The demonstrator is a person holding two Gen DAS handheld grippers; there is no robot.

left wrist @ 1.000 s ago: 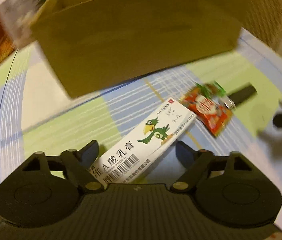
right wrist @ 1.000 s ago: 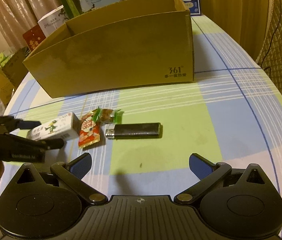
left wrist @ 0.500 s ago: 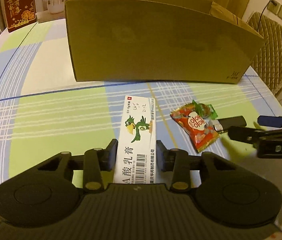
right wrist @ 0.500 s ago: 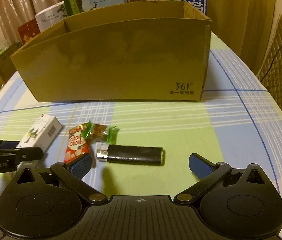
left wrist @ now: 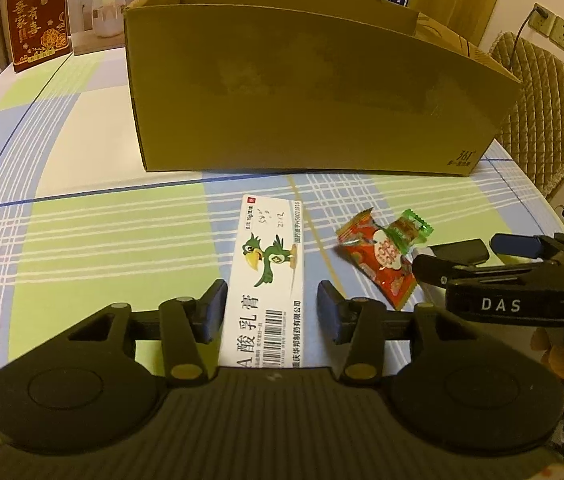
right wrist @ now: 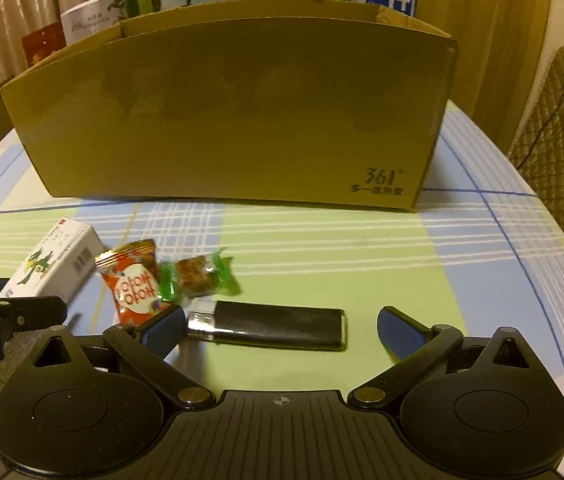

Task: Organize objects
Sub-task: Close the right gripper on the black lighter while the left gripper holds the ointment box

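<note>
Ointment carton (left wrist: 268, 276), snacks (right wrist: 138, 284), lighter (right wrist: 274, 325) lie before cardboard box (right wrist: 234, 120).

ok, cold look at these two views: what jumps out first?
The big open cardboard box fills the back of the table in both views. In front of it, the left tongs straddle a white ointment carton with a green parrot, with a slight gap on the right side. The right tongs sit open around a black lighter, with two snack packets just left of it.
</note>
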